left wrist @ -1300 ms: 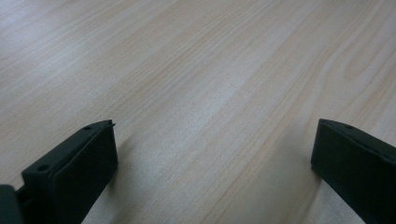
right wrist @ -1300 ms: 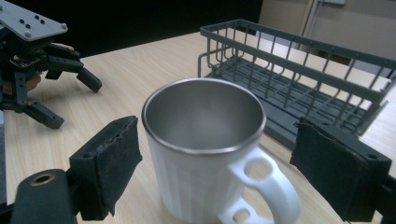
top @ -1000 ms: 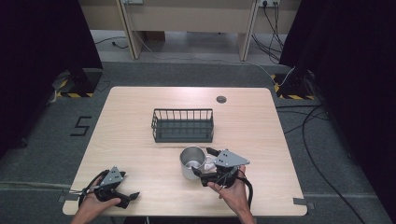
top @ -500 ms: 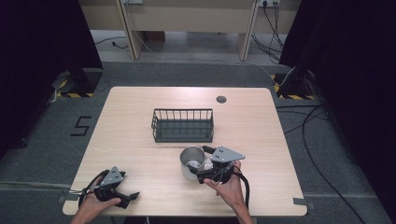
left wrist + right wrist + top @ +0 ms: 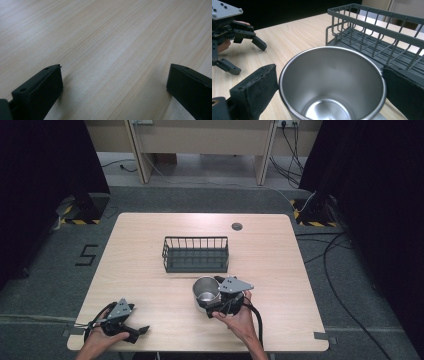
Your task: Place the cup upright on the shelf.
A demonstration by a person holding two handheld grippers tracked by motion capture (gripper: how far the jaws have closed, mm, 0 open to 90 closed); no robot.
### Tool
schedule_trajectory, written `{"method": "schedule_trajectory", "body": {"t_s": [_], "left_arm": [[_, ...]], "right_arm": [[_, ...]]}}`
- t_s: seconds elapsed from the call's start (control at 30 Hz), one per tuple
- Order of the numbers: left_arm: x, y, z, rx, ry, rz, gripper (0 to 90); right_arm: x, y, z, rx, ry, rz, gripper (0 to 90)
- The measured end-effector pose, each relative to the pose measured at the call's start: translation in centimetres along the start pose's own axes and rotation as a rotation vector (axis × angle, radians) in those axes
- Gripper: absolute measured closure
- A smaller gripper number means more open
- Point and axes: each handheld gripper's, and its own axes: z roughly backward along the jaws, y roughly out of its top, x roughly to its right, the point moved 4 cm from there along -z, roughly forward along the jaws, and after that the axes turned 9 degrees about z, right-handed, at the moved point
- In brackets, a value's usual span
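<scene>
cup: steel cup, upright on surface, just in front of the wire rack, near front edge, empty inside.
R claw: right claw straddles the cup at rim level; jaws have just been opening, pads at the cup's sides, whether they still touch can't tell; not clamped.
L claw: left claw at front-left corner, well apart from cup, jaws spread wide, nothing between, bare wood under them.
rack: dark wire, empty, mid surface.
</scene>
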Motion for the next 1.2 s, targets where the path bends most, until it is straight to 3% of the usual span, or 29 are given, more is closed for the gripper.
{"method": "schedule_trajectory", "body": {"t_s": [0.4, 0.97, 1.2], "left_arm": [[0.0, 0.0, 0.0, 0.000, 0.000, 0.000, 0.0], [0.0, 0.0, 0.0, -0.002, 0.000, -0.001, 0.0], [0.0, 0.0, 0.0, -0.002, -0.001, -0.001, 0.0]], "right_arm": [[0.1, 0.3, -0.7, 0.004, -0.010, 0.003, 4.7], [0.3, 0.4, -0.8, 0.004, 0.021, 0.036, 6.1], [0.2, 1.4, -0.6, 0.024, 0.010, 0.032, 6.2]]}}
